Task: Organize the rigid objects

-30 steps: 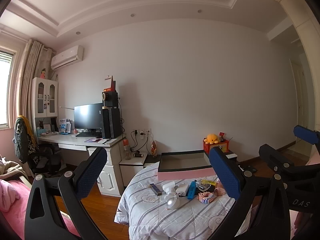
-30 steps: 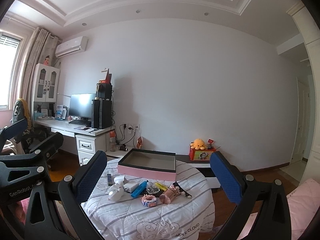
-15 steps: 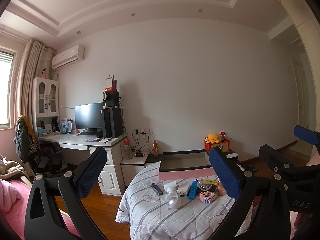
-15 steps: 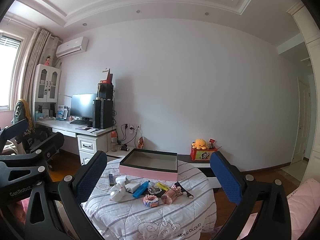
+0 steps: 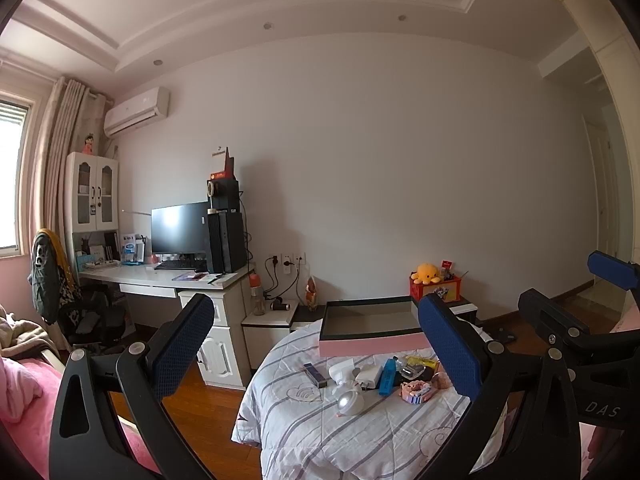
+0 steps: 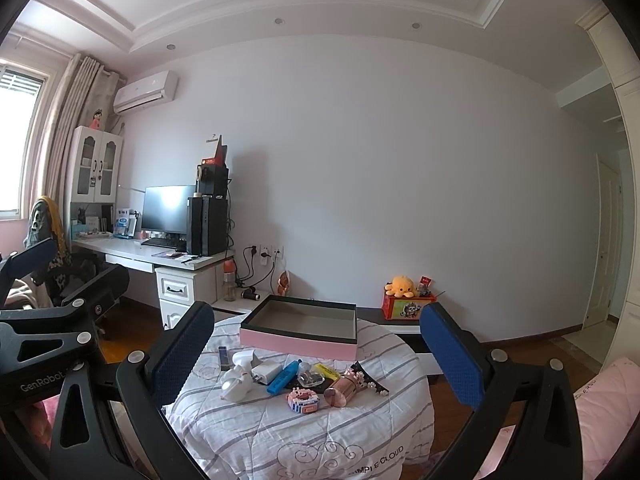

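Small table items [image 6: 308, 378] indistinct

"GenRobot" in pale letters on black plastic frame of left gripper [image 6: 38, 378], seen from right wrist view. "DAS" on black plastic frame of right gripper [image 5: 600, 408], seen from left wrist view. "SIMPLE CLOUD" in grey capitals along front hem of white grey-striped quilted cover [image 6: 372, 460] over round table. Print on red toy box under yellow plush too small to read.
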`<action>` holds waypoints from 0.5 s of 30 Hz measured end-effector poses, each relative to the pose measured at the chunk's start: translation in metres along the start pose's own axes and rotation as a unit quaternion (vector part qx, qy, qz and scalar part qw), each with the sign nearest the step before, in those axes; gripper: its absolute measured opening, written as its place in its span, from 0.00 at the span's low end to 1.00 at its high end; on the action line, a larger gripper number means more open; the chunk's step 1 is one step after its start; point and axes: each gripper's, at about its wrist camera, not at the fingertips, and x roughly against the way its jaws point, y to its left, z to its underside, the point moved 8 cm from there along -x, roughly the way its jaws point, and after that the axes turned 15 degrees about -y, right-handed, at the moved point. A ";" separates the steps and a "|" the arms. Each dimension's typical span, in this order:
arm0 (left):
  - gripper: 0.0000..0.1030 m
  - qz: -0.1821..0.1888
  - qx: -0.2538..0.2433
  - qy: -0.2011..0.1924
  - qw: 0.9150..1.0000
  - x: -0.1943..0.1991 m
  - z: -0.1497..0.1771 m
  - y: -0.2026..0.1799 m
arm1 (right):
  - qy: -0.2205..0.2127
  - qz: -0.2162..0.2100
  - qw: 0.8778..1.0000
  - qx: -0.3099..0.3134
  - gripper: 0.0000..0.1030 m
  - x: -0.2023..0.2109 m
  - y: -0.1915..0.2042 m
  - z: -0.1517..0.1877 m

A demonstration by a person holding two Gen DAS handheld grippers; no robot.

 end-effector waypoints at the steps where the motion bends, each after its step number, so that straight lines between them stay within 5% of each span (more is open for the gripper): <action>1: 1.00 0.000 0.000 0.000 1.000 0.000 0.001 0.000 | 0.001 0.000 1.000 0.000 1.00 0.000 0.000 0.000; 10: 1.00 0.008 0.006 0.013 1.000 -0.008 0.015 -0.001 | 0.011 -0.005 1.000 0.001 1.00 -0.008 0.002 0.008; 15: 1.00 0.048 0.035 0.073 0.996 -0.036 0.059 -0.008 | 0.054 -0.030 0.998 -0.014 1.00 -0.030 0.001 0.043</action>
